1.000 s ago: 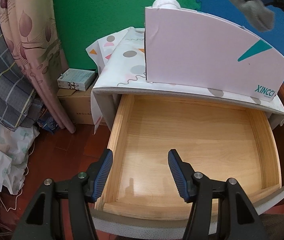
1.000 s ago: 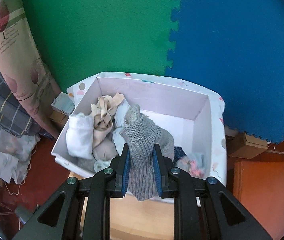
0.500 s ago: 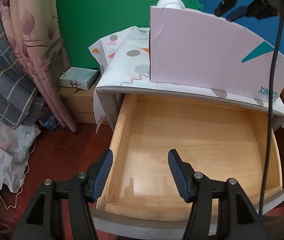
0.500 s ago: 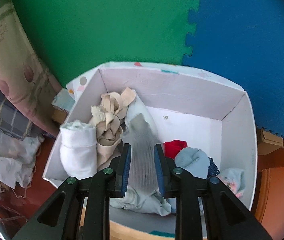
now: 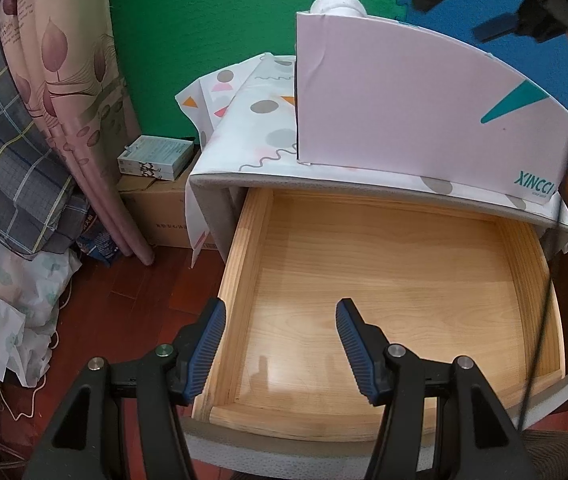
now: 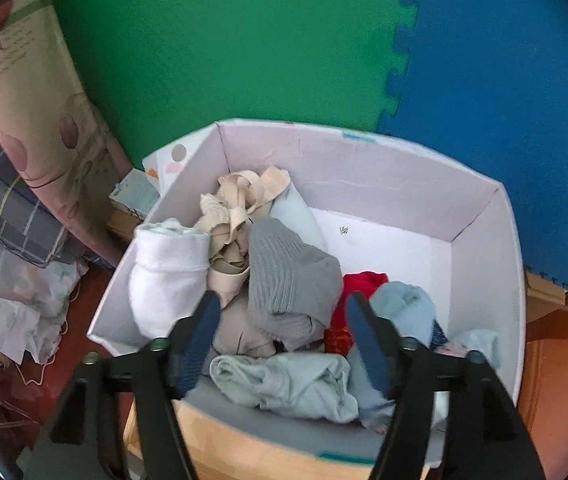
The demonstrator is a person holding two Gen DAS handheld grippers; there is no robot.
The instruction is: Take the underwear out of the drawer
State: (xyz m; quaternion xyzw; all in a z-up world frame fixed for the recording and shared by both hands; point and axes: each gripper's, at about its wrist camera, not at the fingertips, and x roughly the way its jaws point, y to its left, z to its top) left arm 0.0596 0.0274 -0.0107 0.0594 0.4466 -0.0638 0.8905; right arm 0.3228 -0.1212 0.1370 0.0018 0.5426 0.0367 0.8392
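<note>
The wooden drawer (image 5: 531,264) is pulled out and its inside shows nothing but bare wood. My left gripper (image 5: 280,344) is open and empty above the drawer's front left part. A pale pink box (image 5: 403,108) stands on the cabinet top. In the right wrist view my right gripper (image 6: 282,340) is open and empty just above that box (image 6: 479,248). A grey ribbed piece of underwear (image 6: 287,280) lies in the box between the fingers, on a pile of white (image 6: 168,276), beige (image 6: 236,216), red (image 6: 357,292) and light blue (image 6: 401,308) garments.
A patterned cloth (image 5: 252,128) covers the cabinet top. A cardboard box (image 5: 156,212) with a small packet (image 5: 156,158) on it sits to the left on the red wood floor. Curtain and plaid bedding (image 5: 16,140) hang at the far left. Green and blue foam mats line the wall.
My right gripper moved down over the box, opened and let go of the grey piece, which now lies on the pile. My left gripper has stayed open over the drawer.
</note>
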